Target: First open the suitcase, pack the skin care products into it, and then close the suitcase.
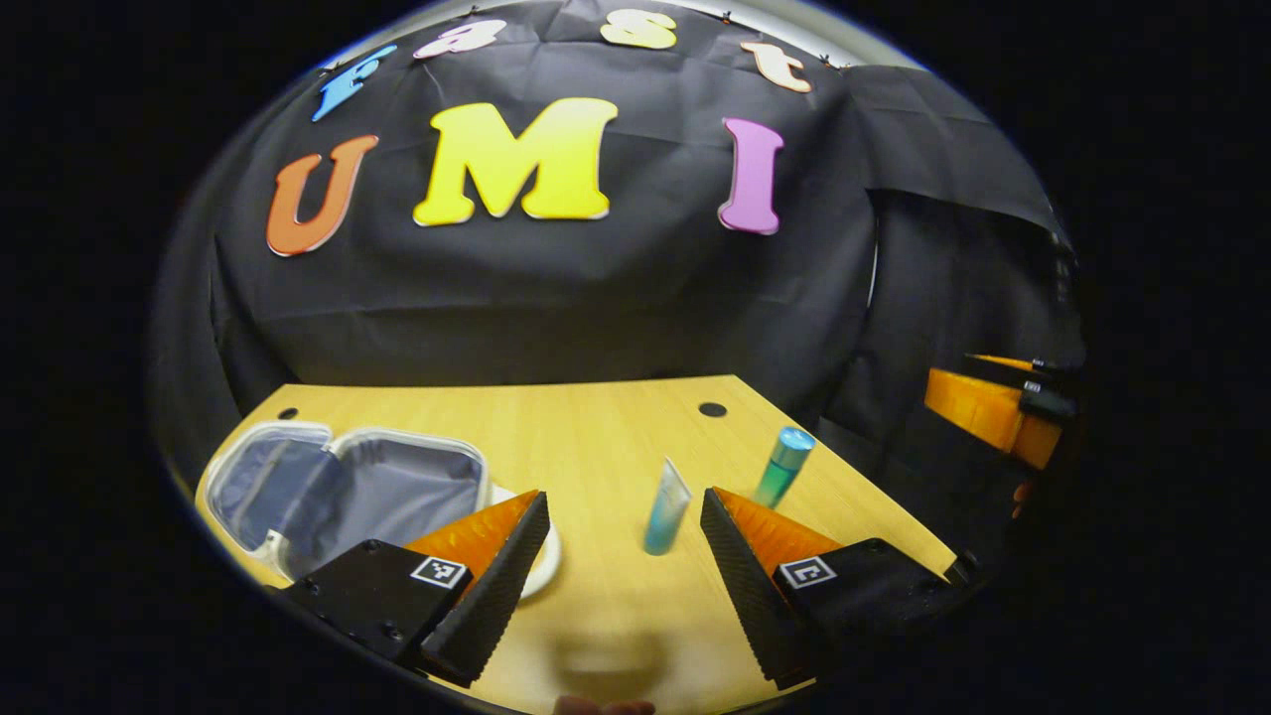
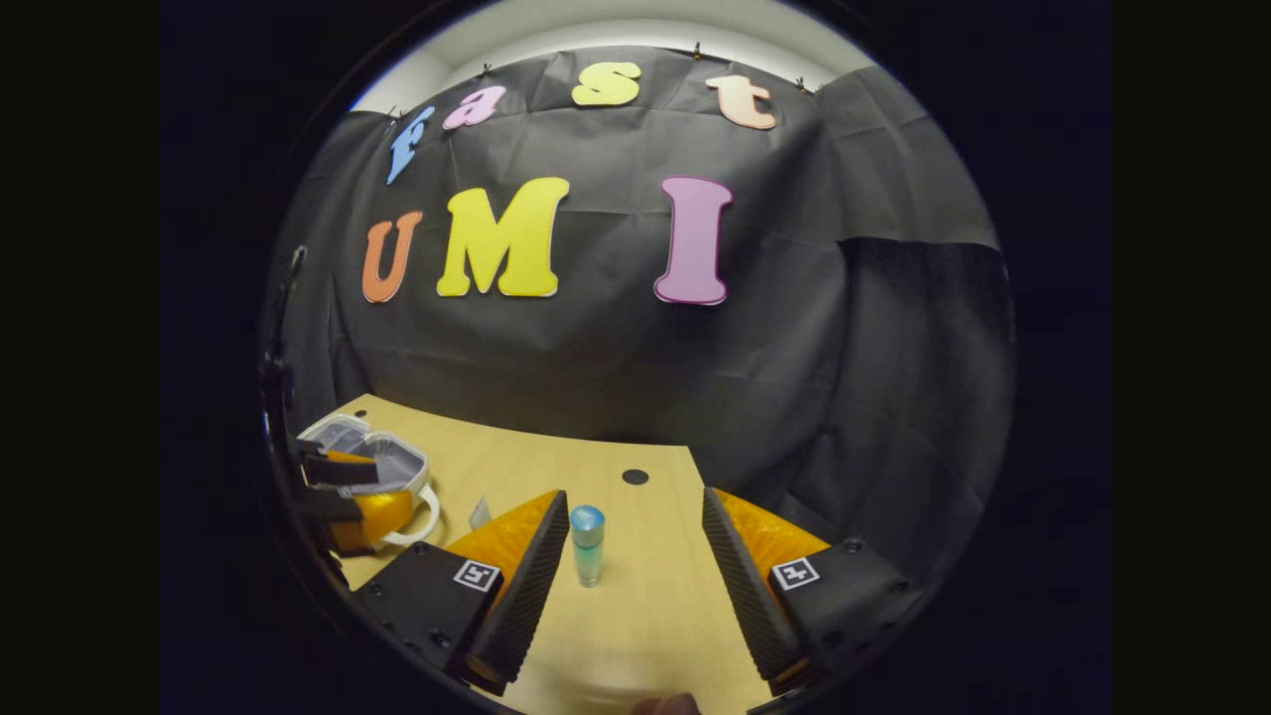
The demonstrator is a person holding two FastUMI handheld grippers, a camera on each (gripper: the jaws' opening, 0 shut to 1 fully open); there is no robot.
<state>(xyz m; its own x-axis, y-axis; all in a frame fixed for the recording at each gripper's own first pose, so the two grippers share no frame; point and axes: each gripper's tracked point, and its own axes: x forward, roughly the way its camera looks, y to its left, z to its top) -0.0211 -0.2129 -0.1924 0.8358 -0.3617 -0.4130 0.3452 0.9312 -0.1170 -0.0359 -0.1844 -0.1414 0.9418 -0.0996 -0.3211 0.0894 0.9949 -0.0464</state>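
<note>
The left gripper (image 1: 624, 541) hangs open above the table (image 1: 596, 417), suitcase (image 1: 348, 487) open, tube (image 1: 666, 508) and bottle (image 1: 783, 466) upright.

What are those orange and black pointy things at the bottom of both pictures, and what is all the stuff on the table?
Those are the two fingers of a grabbing tool, like big tweezers. A person holds one tool in each hand, and a small camera rides on each, looking forward along its fingers. So one picture comes from the left gripper and the other from the right gripper. Both are open and hold nothing.

On the wooden table lies a small suitcase, open with its grey inside showing. There are two skin care things: a blue tube standing between the left gripper's fingers but not touched, and a teal bottle standing upright in front of the right gripper. In the right gripper view, the orange thing near the suitcase is the other gripper.
</note>
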